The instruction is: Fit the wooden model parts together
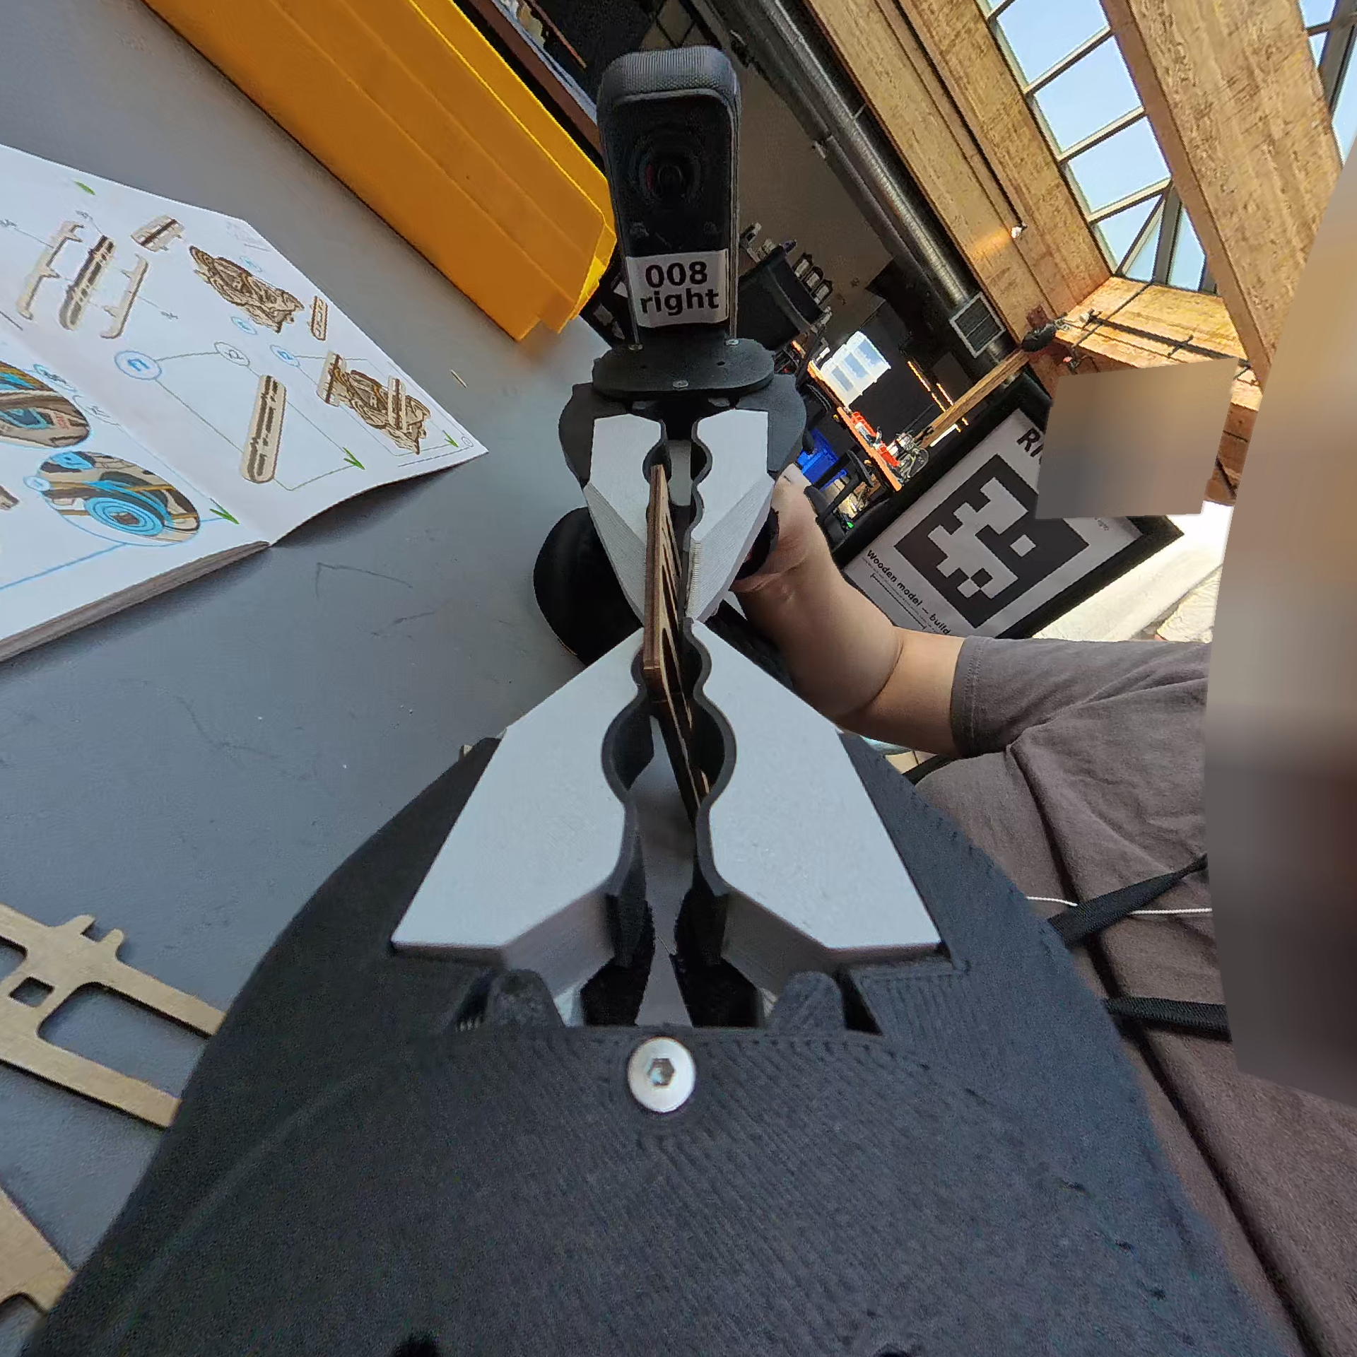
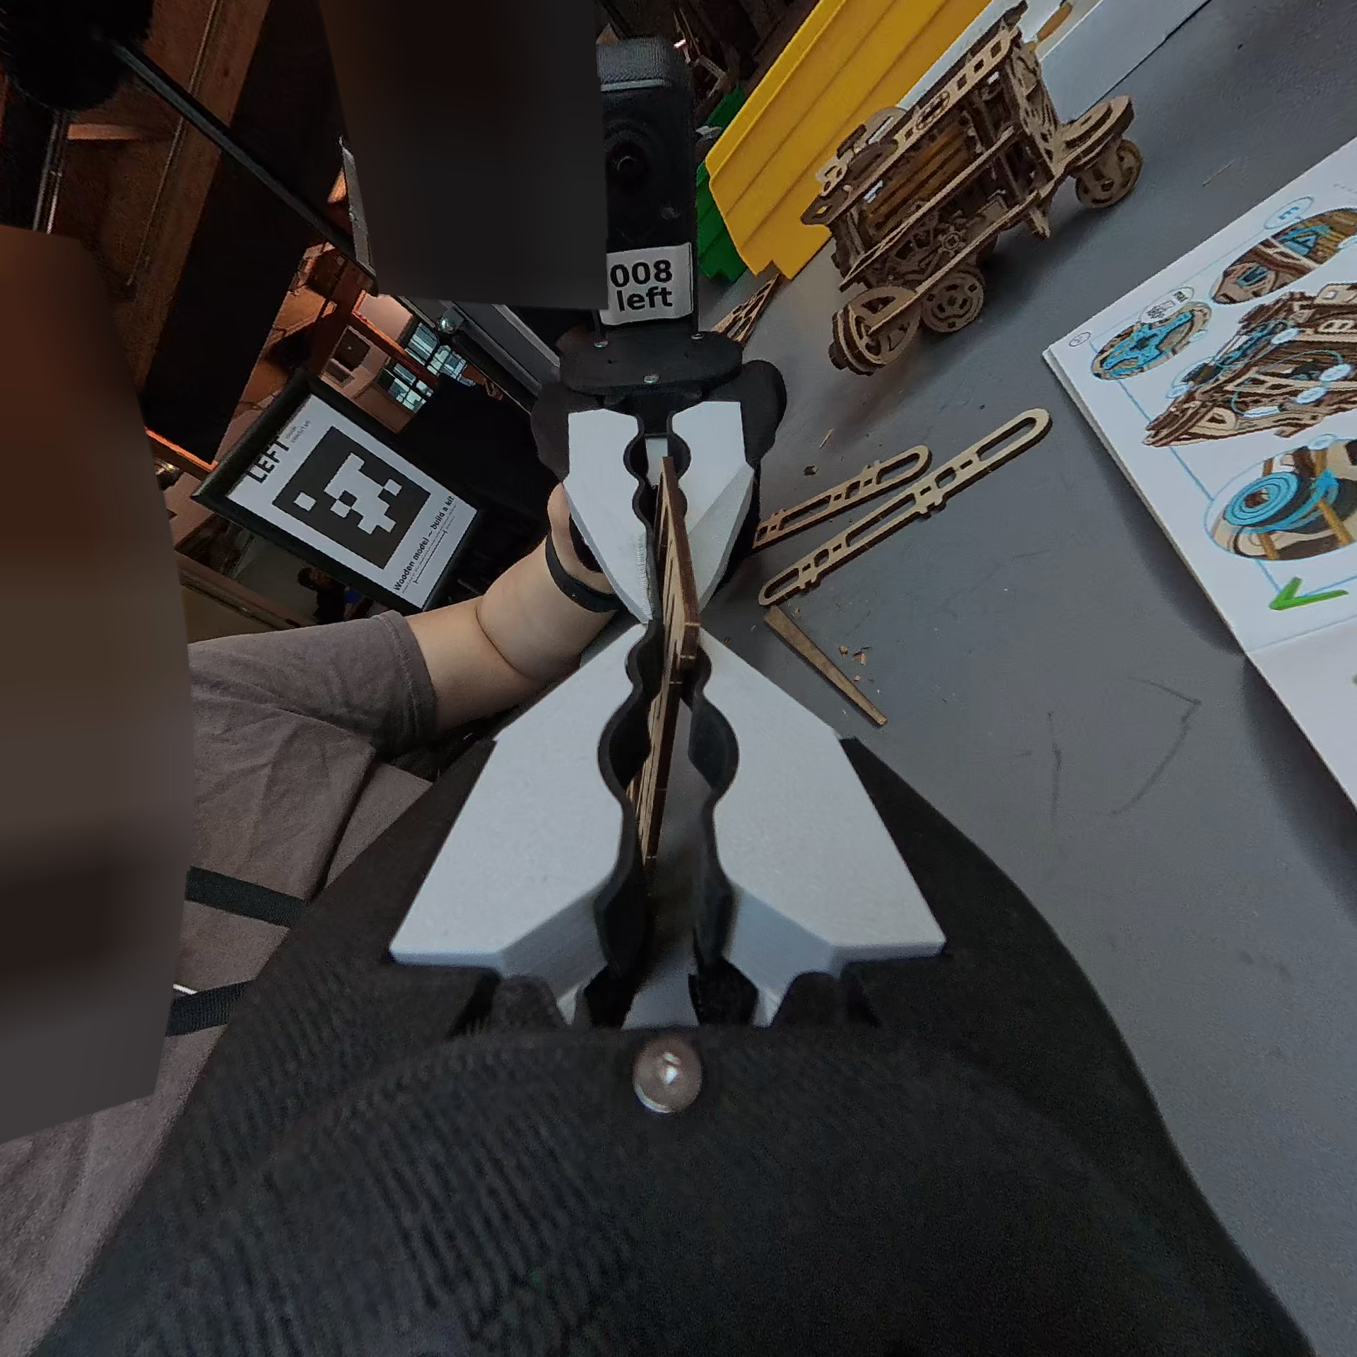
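Left wrist view shows my left tool clenched on a thin slotted wooden part, held edge-on above the near edge of the surface, with my right tool pinching its far end, tip to tip. I judge I should keep both grips square, not twist, and carry it level to the wooden model at the far edge, aligning tabs before pressing.
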A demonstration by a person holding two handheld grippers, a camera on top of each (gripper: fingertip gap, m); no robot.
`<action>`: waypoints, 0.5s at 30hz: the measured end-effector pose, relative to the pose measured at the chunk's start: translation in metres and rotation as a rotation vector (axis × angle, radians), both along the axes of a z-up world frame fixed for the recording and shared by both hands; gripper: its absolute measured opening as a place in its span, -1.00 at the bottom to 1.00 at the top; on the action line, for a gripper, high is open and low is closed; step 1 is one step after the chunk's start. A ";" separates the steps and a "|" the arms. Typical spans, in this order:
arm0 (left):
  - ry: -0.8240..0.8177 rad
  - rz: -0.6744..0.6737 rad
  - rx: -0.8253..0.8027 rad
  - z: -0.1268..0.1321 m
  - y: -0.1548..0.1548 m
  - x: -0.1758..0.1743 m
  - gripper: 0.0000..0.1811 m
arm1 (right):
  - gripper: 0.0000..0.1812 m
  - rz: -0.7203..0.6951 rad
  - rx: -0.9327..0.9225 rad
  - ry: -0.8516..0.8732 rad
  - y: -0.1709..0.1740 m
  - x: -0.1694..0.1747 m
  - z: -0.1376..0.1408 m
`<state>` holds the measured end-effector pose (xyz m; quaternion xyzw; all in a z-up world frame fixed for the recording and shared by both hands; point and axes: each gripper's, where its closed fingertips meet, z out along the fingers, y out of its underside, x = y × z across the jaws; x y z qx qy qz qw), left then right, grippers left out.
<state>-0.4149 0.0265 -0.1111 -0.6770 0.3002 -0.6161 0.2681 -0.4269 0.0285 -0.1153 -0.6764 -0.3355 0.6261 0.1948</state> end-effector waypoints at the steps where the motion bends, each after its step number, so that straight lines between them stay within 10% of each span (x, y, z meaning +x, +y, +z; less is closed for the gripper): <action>1: -0.001 0.006 -0.005 0.000 0.000 0.000 -1.00 | -0.99 -0.003 0.000 -0.005 0.000 0.000 0.000; 15: 0.062 0.044 0.079 -0.003 0.003 0.001 -0.99 | -0.98 -0.019 0.002 -0.021 0.003 0.002 -0.004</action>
